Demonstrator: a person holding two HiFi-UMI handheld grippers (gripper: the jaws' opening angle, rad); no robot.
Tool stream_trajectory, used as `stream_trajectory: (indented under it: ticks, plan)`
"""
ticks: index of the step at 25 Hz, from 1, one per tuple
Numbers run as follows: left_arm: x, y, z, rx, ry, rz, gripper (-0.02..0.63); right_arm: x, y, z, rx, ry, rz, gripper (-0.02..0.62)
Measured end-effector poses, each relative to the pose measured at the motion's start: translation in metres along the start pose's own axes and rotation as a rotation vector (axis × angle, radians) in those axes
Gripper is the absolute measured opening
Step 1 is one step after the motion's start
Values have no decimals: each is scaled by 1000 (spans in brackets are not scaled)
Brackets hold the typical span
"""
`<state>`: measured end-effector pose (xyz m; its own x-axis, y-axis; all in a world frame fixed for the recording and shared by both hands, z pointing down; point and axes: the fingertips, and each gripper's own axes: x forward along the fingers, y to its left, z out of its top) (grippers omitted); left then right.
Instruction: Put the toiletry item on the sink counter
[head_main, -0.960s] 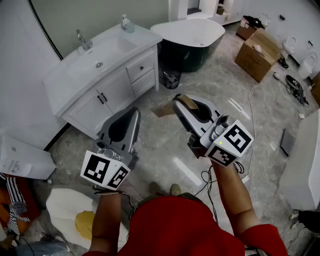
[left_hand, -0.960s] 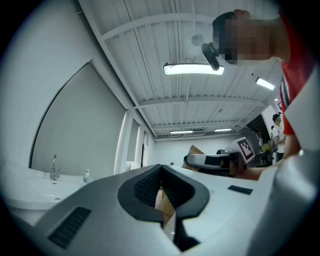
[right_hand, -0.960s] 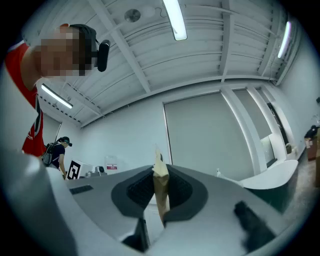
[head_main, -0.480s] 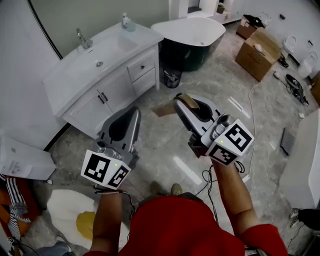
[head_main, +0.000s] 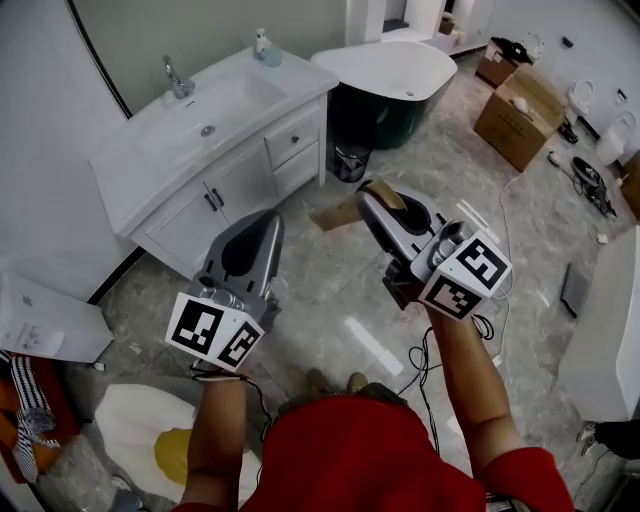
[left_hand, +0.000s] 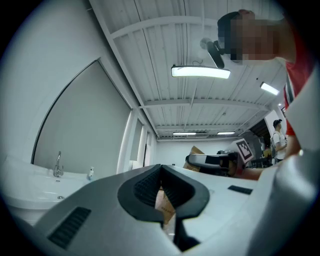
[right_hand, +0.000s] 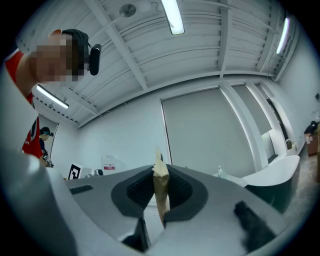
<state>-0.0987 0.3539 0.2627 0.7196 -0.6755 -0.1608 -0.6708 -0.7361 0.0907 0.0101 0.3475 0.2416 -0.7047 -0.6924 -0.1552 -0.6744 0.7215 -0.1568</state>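
My right gripper (head_main: 373, 194) is pinching a flat tan paper packet (head_main: 386, 197), its jaws nearly together with the thin packet standing on edge between the pads (right_hand: 176, 189) and poking out past the tips. In the right gripper view the packet (right_hand: 160, 194) splits the gap right down the middle. In the head view it sits right of centre, up in the air over the grey marbled floor (head_main: 440, 170) and well apart from the white vanity bench (head_main: 140, 160), which fills the upper left of the frame. That bench carries a chrome tap (head_main: 176, 78) behind its basin and a small clear pump bottle (head_main: 262, 45) at its far corner. My left gripper (head_main: 268, 218) hangs left of centre, jaws pressed together at the tips with nothing held; in its own view the left gripper (left_hand: 161, 168) points past the bench. A flat piece of brown cardboard (head_main: 335, 215) lies on the floor between my two grippers, and a white tub with a dark green outside (head_main: 390, 65) stands just beside the bench at the top of the frame.
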Motion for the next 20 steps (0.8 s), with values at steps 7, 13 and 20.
stream_trajectory:
  ticks: [7, 13, 20]
  plan:
    - [1, 34, -2, -9, -8, -16, 18, 25, -10, -7, -11, 8, -38, 55]
    - [17, 54, -8, -21, -3, -18, 18, 44, -27, -14, -3, 18, -43, 54]
    - [60, 86, -14, 1, 5, -1, 18, 76, -70, -17, 10, 7, -5, 55]
